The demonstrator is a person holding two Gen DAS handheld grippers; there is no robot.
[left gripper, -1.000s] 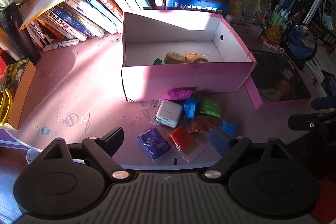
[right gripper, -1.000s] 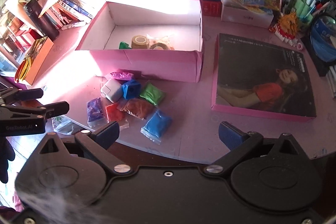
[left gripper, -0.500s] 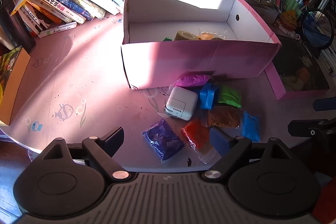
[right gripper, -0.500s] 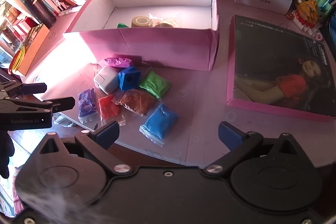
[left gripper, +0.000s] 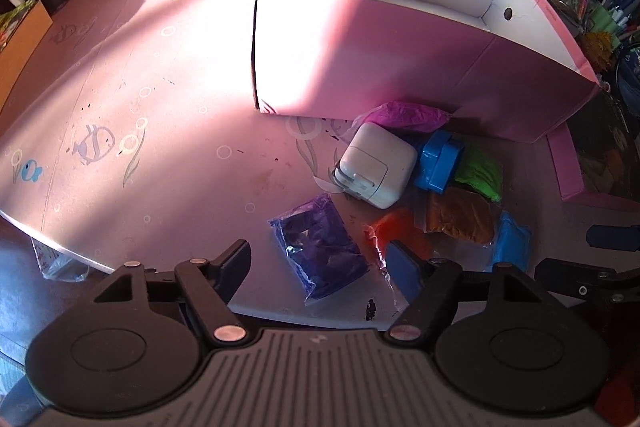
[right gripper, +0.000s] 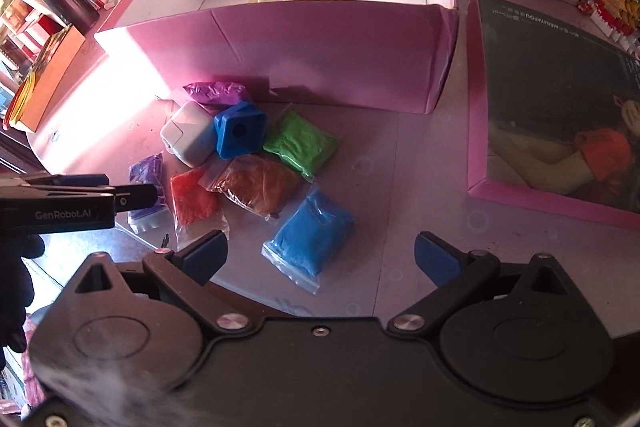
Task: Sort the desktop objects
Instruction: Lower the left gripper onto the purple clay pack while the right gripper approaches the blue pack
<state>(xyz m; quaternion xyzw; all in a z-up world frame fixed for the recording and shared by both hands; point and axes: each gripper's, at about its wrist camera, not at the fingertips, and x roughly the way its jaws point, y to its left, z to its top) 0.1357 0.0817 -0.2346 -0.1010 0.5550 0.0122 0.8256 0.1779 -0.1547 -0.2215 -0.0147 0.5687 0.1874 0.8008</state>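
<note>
the left gripper (left gripper: 320,259) hangs over the near edge of the pink desk (left gripper: 160,115), its jaws spread and just now narrowing, with nothing pinched; the purple bag (left gripper: 320,251) lies between and just beyond its tips, not touched by the pads as far as the view shows. just past the right tip lies the red bag (left gripper: 394,227), and beyond that the white charger (left gripper: 376,165), touching the blue block (left gripper: 438,163). further ahead the magenta bag (left gripper: 406,115) rests against the front wall of the pink box (left gripper: 400,63).

the right gripper (right gripper: 320,255) has its jaws spread wide with nothing between the pads. the blue bag (right gripper: 312,231) lies on the desk just ahead, between the tips and nearer the left one. beyond it sit the brown bag (right gripper: 256,183) and the green bag (right gripper: 300,143), and further on the box, its floor mostly hidden by the front wall. to this gripper's right, well apart, lies the box lid (right gripper: 556,99) with a printed picture. the left gripper shows at its left, over the purple bag.
</note>
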